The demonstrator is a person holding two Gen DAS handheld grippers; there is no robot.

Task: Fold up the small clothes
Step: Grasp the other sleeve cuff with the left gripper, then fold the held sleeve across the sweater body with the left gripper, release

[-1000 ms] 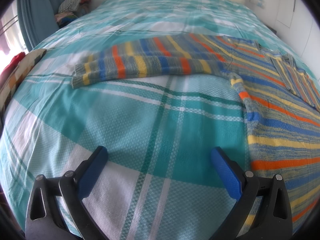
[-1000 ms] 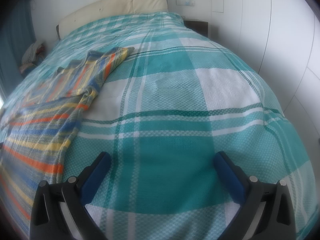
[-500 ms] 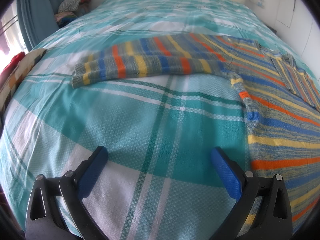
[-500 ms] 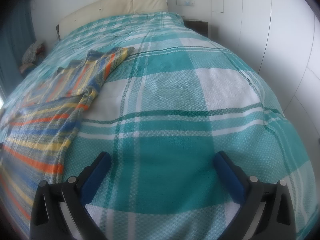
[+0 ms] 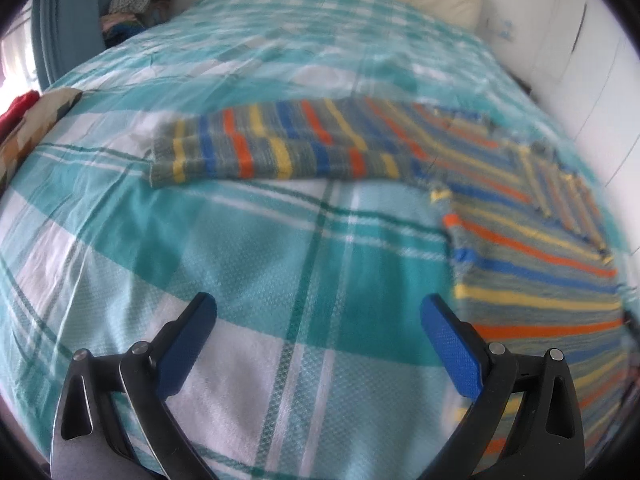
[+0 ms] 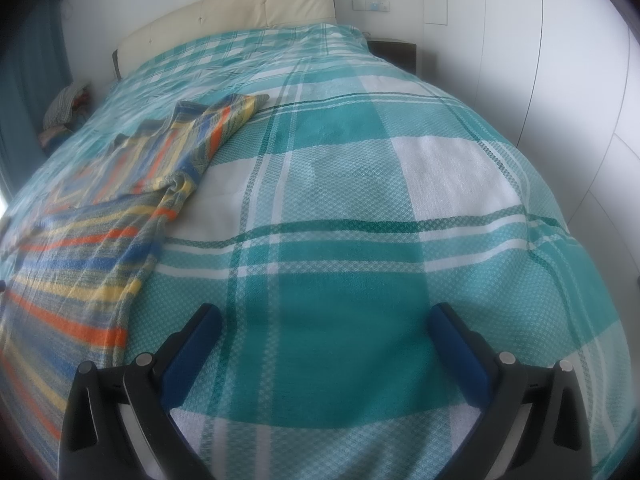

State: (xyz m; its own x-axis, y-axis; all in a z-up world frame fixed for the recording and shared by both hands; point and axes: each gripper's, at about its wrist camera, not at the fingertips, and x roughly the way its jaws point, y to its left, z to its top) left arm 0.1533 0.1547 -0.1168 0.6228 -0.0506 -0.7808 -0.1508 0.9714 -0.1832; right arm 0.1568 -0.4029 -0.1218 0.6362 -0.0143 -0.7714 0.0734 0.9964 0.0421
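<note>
A striped sweater [image 5: 520, 240] in grey, blue, orange and yellow lies flat on the bed. In the left wrist view its body is at the right and one sleeve [image 5: 280, 148] stretches out to the left. In the right wrist view the sweater [image 6: 92, 240] fills the left side, with its other sleeve [image 6: 216, 128] reaching toward the headboard. My left gripper [image 5: 318, 312] is open and empty above the bedspread, left of the sweater's body. My right gripper [image 6: 324, 316] is open and empty above the bedspread, right of the sweater.
The bed is covered by a teal and white plaid bedspread [image 6: 360, 200]. A cream headboard [image 6: 240, 12] stands at the far end. A pile of clothes [image 5: 136, 4] sits beside the bed at the far left. White wardrobe doors [image 6: 540, 60] run along the right.
The left wrist view has shifted: the sweater now sits a little lower and further right in the frame and looks blurred. The right gripper has not moved. Both stay open.
</note>
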